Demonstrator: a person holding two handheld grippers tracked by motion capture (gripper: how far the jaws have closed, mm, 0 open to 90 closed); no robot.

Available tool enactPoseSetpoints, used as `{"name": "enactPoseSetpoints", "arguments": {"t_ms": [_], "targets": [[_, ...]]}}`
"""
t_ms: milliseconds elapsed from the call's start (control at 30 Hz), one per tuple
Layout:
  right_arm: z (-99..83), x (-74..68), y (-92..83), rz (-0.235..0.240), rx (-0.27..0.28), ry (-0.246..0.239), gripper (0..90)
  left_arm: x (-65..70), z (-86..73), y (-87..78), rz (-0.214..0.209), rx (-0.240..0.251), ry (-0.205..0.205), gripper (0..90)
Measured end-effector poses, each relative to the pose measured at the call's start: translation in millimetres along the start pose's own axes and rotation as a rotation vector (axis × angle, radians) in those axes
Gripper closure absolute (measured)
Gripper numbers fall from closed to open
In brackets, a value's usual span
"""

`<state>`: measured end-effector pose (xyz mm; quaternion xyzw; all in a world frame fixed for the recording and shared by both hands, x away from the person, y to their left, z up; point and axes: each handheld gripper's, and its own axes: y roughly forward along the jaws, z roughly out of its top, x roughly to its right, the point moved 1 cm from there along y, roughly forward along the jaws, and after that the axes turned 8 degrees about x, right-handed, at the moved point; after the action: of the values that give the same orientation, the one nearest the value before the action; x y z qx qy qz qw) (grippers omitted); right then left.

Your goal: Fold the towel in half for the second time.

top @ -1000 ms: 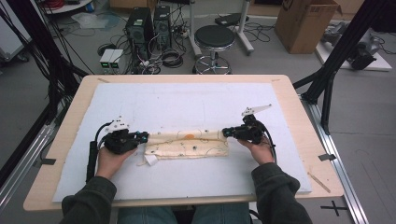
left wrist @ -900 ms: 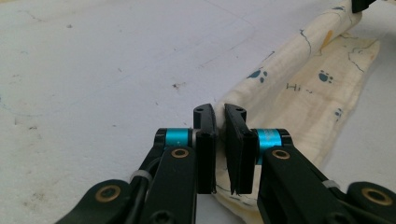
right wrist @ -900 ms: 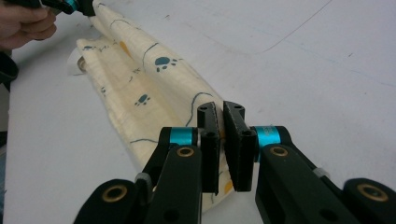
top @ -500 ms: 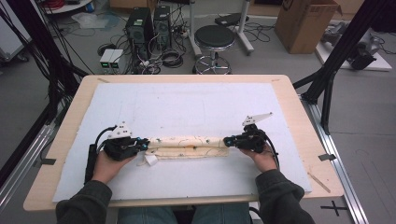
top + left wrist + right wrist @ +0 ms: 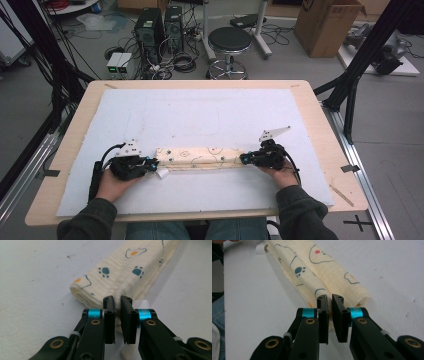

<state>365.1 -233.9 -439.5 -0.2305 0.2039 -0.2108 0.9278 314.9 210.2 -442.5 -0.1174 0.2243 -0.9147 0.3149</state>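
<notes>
- Two grippers hold one cloth point(image 5: 200, 158) by its ends.
- It lies folded long on the mat point(image 5: 200, 120), running side to side near the person.
- Left gripper point(image 5: 117, 305) pinches the left end, jaws nearly shut on a cloth edge.
- Right gripper point(image 5: 330, 304) pinches the right end the same way.
- Each hand is as near to its own end, so both must move together for the next fold.

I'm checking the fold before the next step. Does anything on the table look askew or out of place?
Only a small white tag pokes out at the left end of the folded cream patterned cloth. The cloth lies straight on the white mat.
</notes>
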Motion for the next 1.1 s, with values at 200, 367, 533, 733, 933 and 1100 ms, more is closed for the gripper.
{"name": "enactPoseSetpoints", "arguments": {"t_ms": [200,367,533,733,933,1100], "targets": [[1.4,-4.2,-6.1,0.030,0.041,-0.004,66.0,-2.2,1.4,-12.9,-0.052,0.055,-0.037,65.4],[8.3,-6.7,-17.8,0.028,0.088,-0.009,62.6,-3.1,13.6,-25.2,-0.081,0.143,-0.041,60.9],[22.5,-7.9,-14.5,0.025,0.109,-0.026,63.2,-4.6,27.4,-12.9,-0.069,0.145,-0.043,63.9],[34.7,-10.6,12.2,0.032,0.071,-0.064,62.0,-5.8,36.1,14.7,-0.069,0.128,-0.071,69.7],[32.7,-11.0,36.9,0.031,0.001,-0.102,58.3,-4.1,30.0,32.1,-0.081,0.014,-0.051,70.4],[28.2,-12.7,45.3,0.012,-0.060,-0.146,54.7,-4.5,24.0,35.7,-0.102,-0.033,-0.063,68.7]]}}
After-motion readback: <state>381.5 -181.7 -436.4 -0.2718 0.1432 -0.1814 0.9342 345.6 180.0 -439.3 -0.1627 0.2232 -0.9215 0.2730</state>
